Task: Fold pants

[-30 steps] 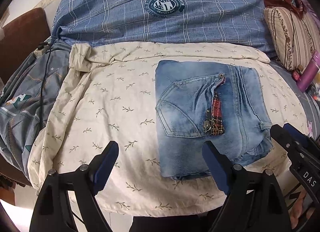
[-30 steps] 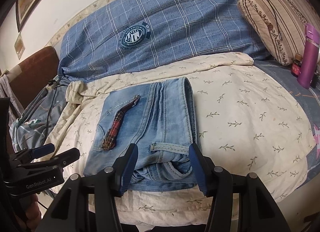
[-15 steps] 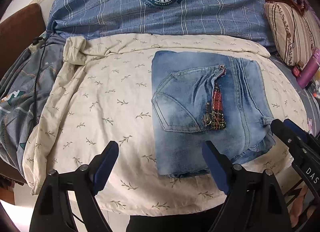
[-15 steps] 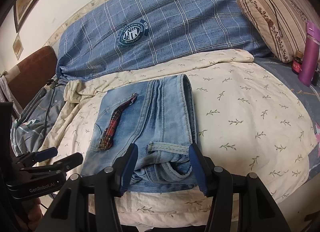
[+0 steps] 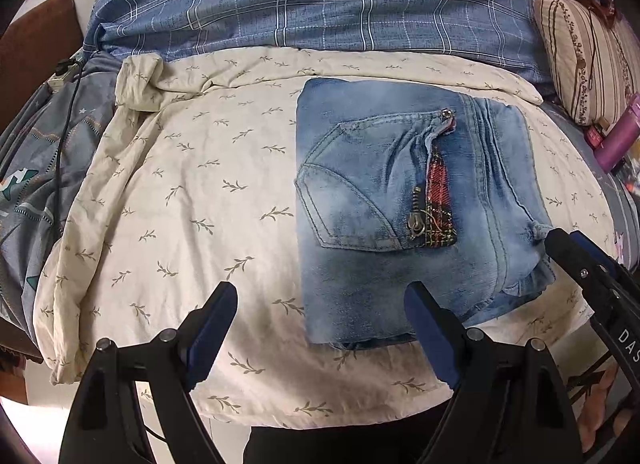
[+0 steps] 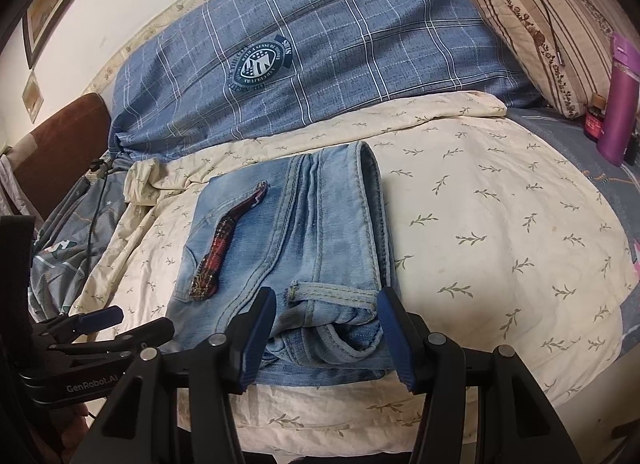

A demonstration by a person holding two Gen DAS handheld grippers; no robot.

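Observation:
The light blue denim pants point(image 5: 404, 207) lie folded into a compact rectangle on the cream leaf-print sheet point(image 5: 192, 199), back pocket and red plaid zipper trim facing up. They also show in the right wrist view point(image 6: 304, 256). My left gripper point(image 5: 320, 328) is open and empty, just short of the bundle's near left corner. My right gripper point(image 6: 326, 328) is open and empty, its fingers either side of the bundle's near waistband end. Each gripper shows in the other's view, the right point(image 5: 580, 264) and the left point(image 6: 120, 324).
A blue plaid quilt point(image 6: 320, 55) lies along the back. A striped pillow point(image 6: 552, 35) and a purple bottle point(image 6: 618, 103) stand at the right. Grey bedding with a black cable point(image 5: 44, 167) hangs at the left. The bed's front edge is just under the grippers.
Both grippers have moved slightly forward toward the folded pants; the bundle looks larger and lower in view. The pants have not moved. Both grippers stay open.

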